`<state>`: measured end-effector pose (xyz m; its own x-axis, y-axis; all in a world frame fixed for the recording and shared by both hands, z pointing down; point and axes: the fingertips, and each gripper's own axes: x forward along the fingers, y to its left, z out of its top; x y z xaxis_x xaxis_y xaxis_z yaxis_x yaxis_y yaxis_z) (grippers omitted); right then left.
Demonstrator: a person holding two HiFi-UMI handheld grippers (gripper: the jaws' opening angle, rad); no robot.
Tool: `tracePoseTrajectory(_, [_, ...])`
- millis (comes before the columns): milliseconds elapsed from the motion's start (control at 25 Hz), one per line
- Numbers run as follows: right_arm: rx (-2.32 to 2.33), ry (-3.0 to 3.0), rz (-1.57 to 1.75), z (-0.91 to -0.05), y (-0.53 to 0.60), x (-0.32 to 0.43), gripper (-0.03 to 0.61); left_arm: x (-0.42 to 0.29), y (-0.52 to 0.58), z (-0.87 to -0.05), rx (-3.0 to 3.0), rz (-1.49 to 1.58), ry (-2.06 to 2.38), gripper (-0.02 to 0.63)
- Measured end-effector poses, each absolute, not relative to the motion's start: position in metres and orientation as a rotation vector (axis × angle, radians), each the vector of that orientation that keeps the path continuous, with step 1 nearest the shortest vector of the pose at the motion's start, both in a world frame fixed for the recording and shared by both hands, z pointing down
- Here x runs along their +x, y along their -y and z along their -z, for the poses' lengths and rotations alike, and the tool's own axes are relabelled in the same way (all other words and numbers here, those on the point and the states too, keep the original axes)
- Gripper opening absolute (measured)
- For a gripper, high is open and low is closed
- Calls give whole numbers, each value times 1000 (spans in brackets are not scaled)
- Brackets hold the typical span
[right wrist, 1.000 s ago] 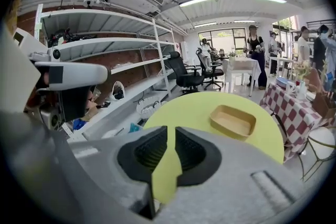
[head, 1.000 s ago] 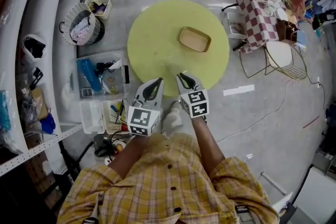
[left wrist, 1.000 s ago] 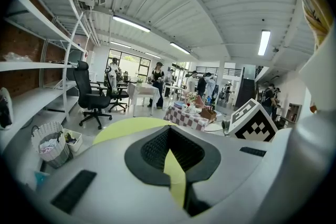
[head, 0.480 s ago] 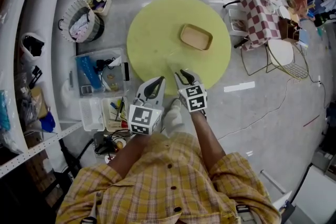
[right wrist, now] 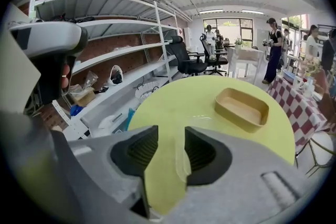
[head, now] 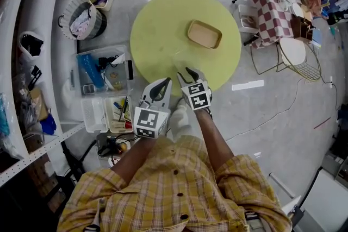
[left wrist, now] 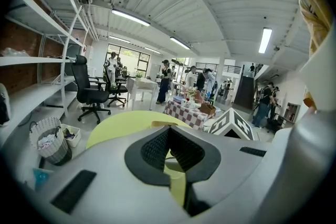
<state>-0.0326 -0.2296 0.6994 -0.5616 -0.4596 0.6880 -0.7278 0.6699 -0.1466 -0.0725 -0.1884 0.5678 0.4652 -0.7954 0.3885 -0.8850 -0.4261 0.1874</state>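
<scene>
Spread the jaws of the right gripper point(right wrist: 169, 139) wider, nothing between them, over the desk point(right wrist: 194, 94) edge facing the tray point(right wrist: 241, 107). Kept the jaws of the left gripper point(left wrist: 169, 134) together, empty.

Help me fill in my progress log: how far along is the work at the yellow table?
Done: nothing that shows; the tray lies empty on the table. In hand: the right gripper, jaws apart, points toward the tray from the table's near edge; the left gripper is shut beside it. Both are empty. Left: probably reaching the tray and everything after.
</scene>
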Motion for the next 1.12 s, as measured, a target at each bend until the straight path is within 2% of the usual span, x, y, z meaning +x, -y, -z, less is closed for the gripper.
tracePoseTrajectory(1120, [812, 2094, -578, -778, 222, -33, 158, -71, 200, -602, 2310, -385, 1397, 5])
